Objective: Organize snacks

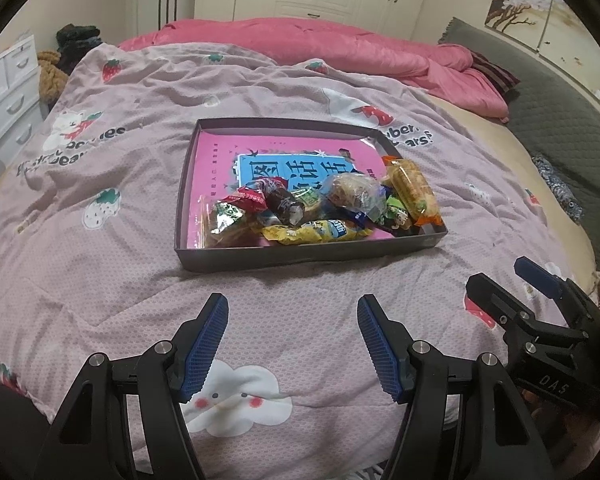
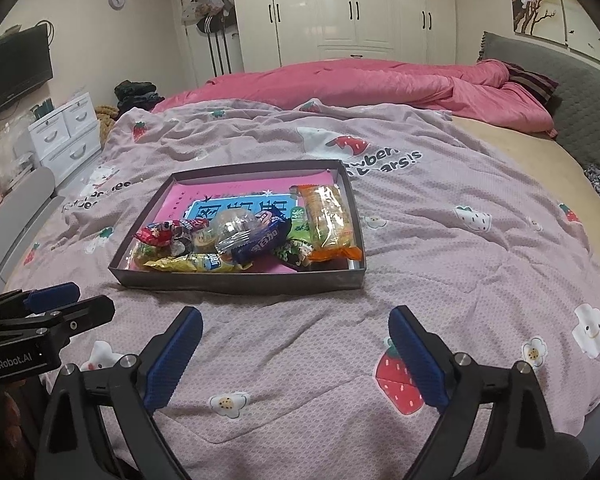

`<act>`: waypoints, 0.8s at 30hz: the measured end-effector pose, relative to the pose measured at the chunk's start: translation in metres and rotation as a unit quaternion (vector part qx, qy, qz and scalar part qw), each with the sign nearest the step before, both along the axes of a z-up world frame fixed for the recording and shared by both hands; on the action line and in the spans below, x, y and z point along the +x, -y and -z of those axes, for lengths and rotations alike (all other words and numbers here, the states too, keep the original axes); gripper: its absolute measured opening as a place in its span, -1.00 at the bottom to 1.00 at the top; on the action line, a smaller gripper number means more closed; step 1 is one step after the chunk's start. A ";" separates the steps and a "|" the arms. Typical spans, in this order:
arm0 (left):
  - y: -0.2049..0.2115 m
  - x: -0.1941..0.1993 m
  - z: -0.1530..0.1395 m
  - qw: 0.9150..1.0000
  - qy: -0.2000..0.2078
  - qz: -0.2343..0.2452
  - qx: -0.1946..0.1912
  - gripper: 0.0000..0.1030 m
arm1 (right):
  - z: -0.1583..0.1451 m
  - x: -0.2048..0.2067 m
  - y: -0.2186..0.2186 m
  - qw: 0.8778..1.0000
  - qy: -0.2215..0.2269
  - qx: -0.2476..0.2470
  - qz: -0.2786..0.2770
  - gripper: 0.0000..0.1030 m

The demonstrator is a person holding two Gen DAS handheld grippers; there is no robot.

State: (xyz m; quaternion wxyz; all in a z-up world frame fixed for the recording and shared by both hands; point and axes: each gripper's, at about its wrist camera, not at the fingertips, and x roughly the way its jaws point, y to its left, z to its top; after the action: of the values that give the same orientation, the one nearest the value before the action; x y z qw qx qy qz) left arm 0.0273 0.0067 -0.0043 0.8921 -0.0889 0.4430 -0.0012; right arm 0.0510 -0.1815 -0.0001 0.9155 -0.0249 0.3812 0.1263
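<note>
A shallow grey box with a pink lining lies on the bed. Several wrapped snacks are piled in its near half, among them an orange-ended biscuit pack, a yellow packet, a red packet and a dark blue wrapper. My left gripper is open over the quilt in front of the box, nothing between its blue pads. My right gripper is open wide, also short of the box and empty. Each gripper shows at the edge of the other's view.
A pink-lilac strawberry-print quilt covers the bed. A bright pink duvet is bunched at the far side. A grey headboard runs along the right, white drawers stand at the left, and wardrobes behind.
</note>
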 end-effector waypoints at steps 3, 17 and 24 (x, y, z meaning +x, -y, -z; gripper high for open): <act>0.000 0.000 0.001 1.000 -0.001 -0.001 0.000 0.34 | 0.000 0.001 0.000 1.000 0.001 -0.001 0.001 0.90; 0.003 0.000 -0.001 1.000 0.004 0.003 0.003 0.57 | 0.000 0.001 -0.001 1.000 0.000 0.000 0.000 0.92; 0.001 0.000 -0.001 1.000 0.004 0.000 0.002 0.57 | 0.001 0.002 -0.002 1.000 -0.001 0.000 -0.002 0.92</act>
State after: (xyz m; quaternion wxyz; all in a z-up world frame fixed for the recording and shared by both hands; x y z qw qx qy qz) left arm 0.0276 0.0059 -0.0035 0.8941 -0.0870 0.4394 -0.0007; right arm 0.0535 -0.1795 -0.0013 0.9148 -0.0260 0.3822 0.1283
